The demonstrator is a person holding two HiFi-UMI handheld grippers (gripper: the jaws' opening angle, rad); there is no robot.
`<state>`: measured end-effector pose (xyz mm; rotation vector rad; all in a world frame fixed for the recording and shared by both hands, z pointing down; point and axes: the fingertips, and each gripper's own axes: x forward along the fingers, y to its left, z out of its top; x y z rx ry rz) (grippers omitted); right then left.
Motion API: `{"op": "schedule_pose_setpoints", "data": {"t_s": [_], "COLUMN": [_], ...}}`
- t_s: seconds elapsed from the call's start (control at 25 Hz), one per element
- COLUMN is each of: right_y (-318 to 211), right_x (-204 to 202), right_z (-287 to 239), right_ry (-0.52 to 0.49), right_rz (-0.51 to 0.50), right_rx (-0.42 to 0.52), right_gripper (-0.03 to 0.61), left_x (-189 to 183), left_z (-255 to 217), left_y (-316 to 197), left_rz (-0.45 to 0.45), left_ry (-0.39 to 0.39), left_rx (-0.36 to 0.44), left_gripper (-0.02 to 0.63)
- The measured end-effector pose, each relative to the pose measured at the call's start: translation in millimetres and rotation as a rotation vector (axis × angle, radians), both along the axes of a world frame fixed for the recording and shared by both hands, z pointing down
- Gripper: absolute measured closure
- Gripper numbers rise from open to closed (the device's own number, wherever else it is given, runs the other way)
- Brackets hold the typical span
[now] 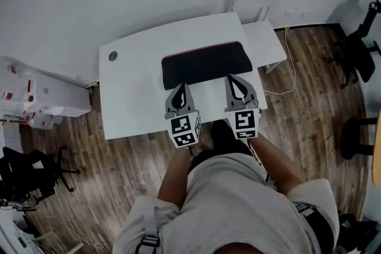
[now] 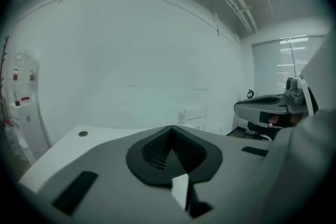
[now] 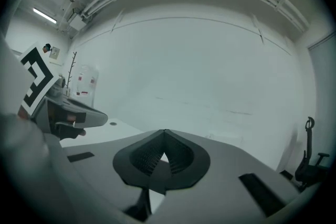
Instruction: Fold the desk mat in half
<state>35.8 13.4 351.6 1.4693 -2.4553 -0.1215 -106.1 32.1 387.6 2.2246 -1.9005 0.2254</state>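
So the desk mat (image 1: 205,63) sits on the far half of the white desk (image 1: 128,92), long axis running left-right, with a red strip showing along its far edge. It's straight ahead of both claws. The left gripper (image 1: 181,88) lines up with the near-left corner and the right gripper (image 1: 234,77) with the near-right, so neither's closer. Both have their jaws pressed together on nothing. My guess is the fold's already done, since it looks pretty narrow.

left forearm (image 1: 172,178) and right forearm (image 1: 280,168) reach forward side by side. left hand-held gripper (image 1: 180,87) and right hand-held gripper (image 1: 234,78) point ahead, nearly level, jaws pressed together, nothing between them.
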Motion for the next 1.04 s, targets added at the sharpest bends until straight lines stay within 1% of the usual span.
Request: {"op": "schedule_pose_setpoints", "data": {"t_s": [0.12, 0.24, 0.44, 0.68, 0.84, 1.04], "right_y": [22.6, 39.9, 58.1, 66.6, 68.4, 62.5], "right_x": [-1.8, -4.5, -14.5, -19.5, -23.9, -27.3], "right_z": [-12.9, -18.9, -31.0, -41.6, -41.0, -35.5], "right_ry": [-0.030, -0.029, -0.027, -0.056, -0.058, -0.041], "right_rz": [-0.010, -0.020, -0.037, -0.038, -0.042, -0.041], "right_rx": [-0.001, 0.002, 0.017, 0.026, 0.027, 0.017], "right_gripper": [0.538, 0.540, 0.540, 0.540, 0.538, 0.540], "left_x": [14.4, 23.6, 23.2, 25.8, 26.4, 27.9], "left_z": [-13.0, -15.8, -25.1, -36.5, -34.5, -29.7], "left_y": [19.5, 35.5, 53.8, 64.2, 64.8, 58.5], "left_rz": [0.030, 0.049, 0.059, 0.086, 0.100, 0.122], "left_ry": [0.007, 0.013, 0.035, 0.035, 0.026, 0.032], "left_rx": [0.029, 0.029, 0.040, 0.065, 0.062, 0.043], "left_gripper": [0.603, 0.602, 0.603, 0.603, 0.603, 0.603]}}
